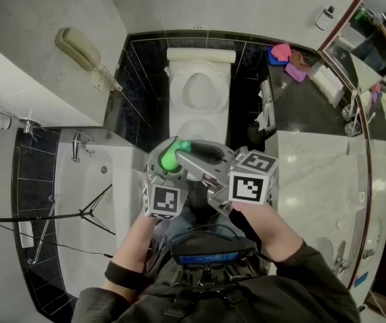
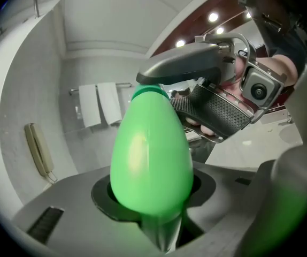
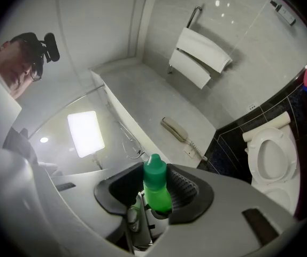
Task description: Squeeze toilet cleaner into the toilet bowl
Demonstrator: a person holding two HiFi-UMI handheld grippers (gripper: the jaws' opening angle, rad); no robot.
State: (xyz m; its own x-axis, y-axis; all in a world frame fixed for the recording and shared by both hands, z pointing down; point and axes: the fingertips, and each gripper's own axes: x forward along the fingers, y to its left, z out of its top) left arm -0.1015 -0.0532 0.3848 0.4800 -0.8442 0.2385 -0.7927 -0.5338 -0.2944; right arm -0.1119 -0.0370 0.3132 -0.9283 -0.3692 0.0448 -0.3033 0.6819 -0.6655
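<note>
Snugly between both tongs (image 2: 151,189) (image 3: 156,193) (green bottle (image 2: 151,149))

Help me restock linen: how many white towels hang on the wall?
2. Both hang side by side on the far wall, in the left gripper view: the left towel and the right towel beside it. Others may be hidden.

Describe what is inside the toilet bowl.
Only white porcelain shows inside the toilet bowl; no coloured cleaner is visible. Water and drain are too small to make out.
</note>
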